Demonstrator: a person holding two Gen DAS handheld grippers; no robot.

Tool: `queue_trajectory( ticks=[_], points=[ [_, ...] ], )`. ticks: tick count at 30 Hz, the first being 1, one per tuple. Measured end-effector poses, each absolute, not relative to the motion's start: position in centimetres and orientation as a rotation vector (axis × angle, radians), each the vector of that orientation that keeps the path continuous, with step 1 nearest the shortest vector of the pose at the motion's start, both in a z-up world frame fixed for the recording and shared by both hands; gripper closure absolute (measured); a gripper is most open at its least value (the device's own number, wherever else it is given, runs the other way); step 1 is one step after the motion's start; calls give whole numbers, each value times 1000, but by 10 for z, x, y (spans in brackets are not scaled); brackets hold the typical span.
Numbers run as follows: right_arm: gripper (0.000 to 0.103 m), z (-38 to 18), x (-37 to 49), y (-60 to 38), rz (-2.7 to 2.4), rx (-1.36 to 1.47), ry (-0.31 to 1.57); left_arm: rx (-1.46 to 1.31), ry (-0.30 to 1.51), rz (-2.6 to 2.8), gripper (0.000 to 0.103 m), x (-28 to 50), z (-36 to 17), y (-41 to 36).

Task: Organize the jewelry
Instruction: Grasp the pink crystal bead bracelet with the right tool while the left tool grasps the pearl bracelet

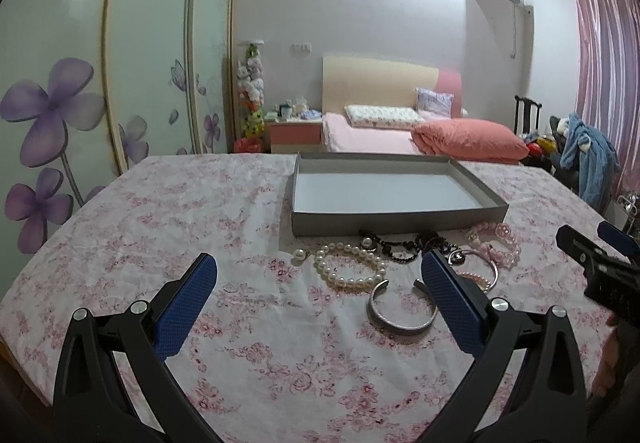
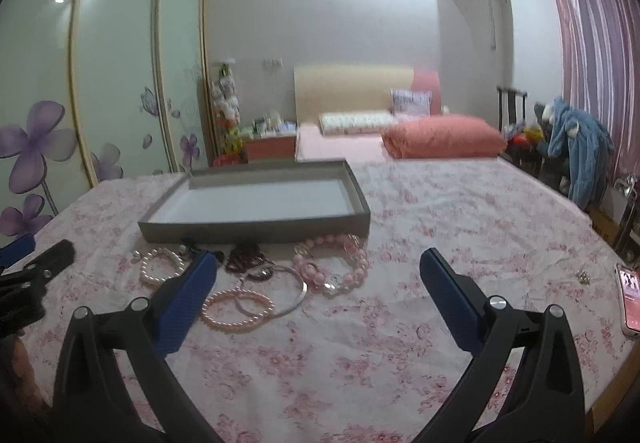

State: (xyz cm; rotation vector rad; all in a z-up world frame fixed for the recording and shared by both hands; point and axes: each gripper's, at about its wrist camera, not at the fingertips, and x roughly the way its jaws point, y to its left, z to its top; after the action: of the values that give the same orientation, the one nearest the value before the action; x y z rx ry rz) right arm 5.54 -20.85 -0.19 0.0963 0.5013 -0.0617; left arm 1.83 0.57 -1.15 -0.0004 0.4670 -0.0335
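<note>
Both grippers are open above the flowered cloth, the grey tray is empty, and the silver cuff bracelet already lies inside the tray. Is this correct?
Not quite: the silver cuff bracelet lies on the flowered cloth, in front of the grey tray, not inside it; the left wrist view shows this. The left gripper and right gripper are open, and the tray is empty.

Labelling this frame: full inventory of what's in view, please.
tray: 1, grey, empty, far side of the jewelry
pearl bracelet: 1, white, left of the pile
open cuff: 1, silver, nearest
dark bead string: 1, black, by the tray
pink bead bracelets: cannot count, right of the pile
thin bangle: 1, silver, overlapping a pink pearl bracelet
phone: 1, pink, right edge
tablecloth: 1, pink floral
left tool: open
right tool: open
</note>
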Motion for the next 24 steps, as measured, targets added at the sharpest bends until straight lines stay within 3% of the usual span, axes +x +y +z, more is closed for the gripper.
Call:
queue_trajectory(
  ticks=[5,14,24],
  points=[
    [37,-13,96,-237,-51,185,682,35,537,-36,2,35,-11,11],
    [66,-43,167,-247,-38,166,887,73,695,-71,6,72,-25,14],
    [68,-62,197,-249,-43,141,952,50,793,-73,14,102,-38,18]
  ],
)
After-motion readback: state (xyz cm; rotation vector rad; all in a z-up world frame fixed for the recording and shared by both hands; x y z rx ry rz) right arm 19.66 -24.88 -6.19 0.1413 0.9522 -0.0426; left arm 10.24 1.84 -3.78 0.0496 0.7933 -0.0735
